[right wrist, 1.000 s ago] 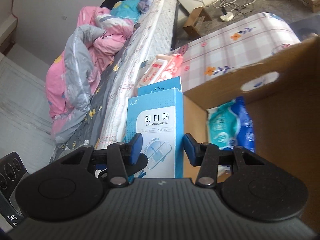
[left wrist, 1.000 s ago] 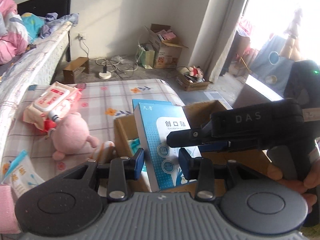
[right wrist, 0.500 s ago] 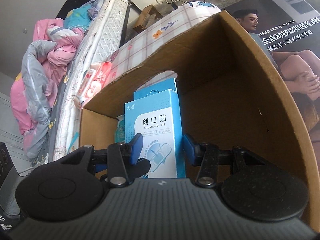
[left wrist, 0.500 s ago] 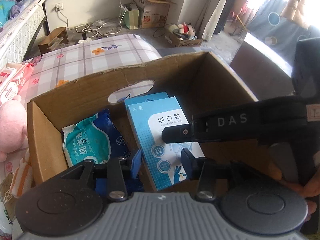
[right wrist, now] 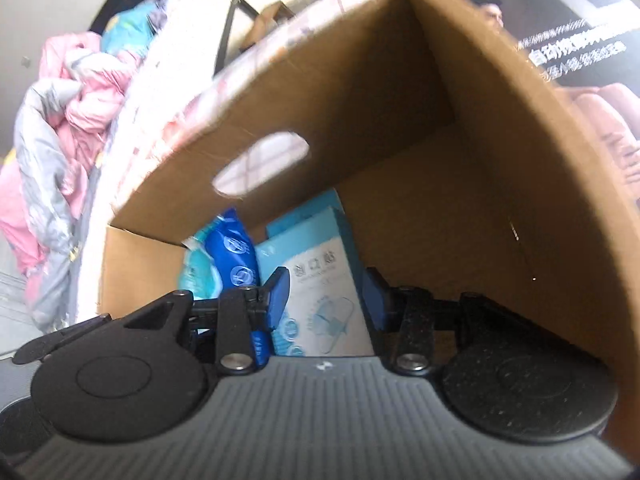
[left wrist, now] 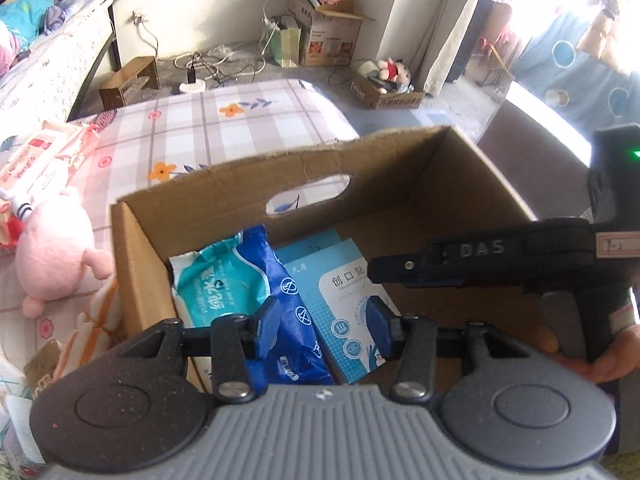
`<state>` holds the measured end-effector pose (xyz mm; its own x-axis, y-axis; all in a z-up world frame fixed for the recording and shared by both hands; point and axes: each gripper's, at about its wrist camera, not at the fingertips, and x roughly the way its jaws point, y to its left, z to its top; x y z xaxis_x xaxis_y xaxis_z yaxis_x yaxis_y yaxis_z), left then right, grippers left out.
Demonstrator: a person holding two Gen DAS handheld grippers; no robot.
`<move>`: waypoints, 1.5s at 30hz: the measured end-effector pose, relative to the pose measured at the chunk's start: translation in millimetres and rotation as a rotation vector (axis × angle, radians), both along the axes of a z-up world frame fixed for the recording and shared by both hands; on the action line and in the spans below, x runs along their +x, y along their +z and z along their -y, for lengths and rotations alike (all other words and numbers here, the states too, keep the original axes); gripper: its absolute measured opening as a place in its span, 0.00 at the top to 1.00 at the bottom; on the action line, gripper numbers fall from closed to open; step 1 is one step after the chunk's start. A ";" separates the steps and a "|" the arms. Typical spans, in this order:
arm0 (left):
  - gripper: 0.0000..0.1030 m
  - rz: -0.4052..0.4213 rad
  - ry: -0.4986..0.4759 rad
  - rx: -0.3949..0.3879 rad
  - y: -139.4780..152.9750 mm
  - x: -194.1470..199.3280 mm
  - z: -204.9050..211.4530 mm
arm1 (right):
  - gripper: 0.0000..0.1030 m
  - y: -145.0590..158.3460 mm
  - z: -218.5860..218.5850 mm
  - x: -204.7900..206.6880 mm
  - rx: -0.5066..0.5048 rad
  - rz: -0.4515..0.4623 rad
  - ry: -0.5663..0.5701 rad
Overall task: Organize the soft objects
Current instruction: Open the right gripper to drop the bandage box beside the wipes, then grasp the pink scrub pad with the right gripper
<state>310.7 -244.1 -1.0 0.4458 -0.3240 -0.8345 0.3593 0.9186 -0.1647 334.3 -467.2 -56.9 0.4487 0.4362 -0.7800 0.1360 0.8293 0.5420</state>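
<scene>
Resting in the cardboard box (right wrist: pixel 460 184) beside the wipes pack (left wrist: pixel 240 280), the plaster box (right wrist: pixel 320 300) is straddled, seemingly unpinched, by the open right gripper (right wrist: pixel 324 296) (left gripper (left wrist: pixel 320 316) open, empty) and could be toppled toward 3 o'clock.

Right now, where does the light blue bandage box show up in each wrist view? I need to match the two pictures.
Left wrist: the bandage box sits low centre, inside the cardboard box, right of the blue wipes pack.
Right wrist: the bandage box is low centre, between the spread fingers of the right gripper, wipes pack to its left.
Shared landmark: the oval handle cutout in the box wall, above it.
</scene>
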 end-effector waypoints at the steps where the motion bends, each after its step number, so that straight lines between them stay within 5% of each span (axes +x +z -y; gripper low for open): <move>1: 0.50 0.006 0.000 -0.011 4.5 -2.0 -5.1 | 0.61 5.8 0.0 -5.0 0.012 0.010 -0.003; 7: 0.42 0.079 0.002 -0.048 33.4 -30.9 -34.0 | 0.60 12.1 2.8 -35.3 0.100 -0.054 -0.009; 14: 0.38 0.110 0.059 -0.062 45.2 -67.2 -76.6 | 0.60 -38.4 -5.5 -53.7 0.145 -0.247 -0.089; 32: 0.35 0.181 0.239 0.010 39.6 -128.4 -192.4 | 0.55 -39.8 -30.9 -38.4 0.164 -0.213 -0.159; 35: 0.34 0.185 0.273 0.030 34.6 -137.8 -216.5 | 0.43 -28.1 -24.1 -48.5 0.126 -0.223 -0.139; 38: 0.33 0.186 0.319 0.058 28.7 -146.6 -246.3 | 0.41 -6.2 -31.7 -60.9 0.051 -0.197 -0.110; 45: 0.28 0.185 0.411 0.143 18.4 -158.1 -305.7 | 0.41 71.0 -103.4 -78.3 0.038 0.033 0.066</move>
<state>152.7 61.6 17.4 0.6587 0.0224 -0.7521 -0.0270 0.9996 0.0060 256.0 -363.8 14.1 0.4431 0.4949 -0.7475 0.0633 0.8144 0.5768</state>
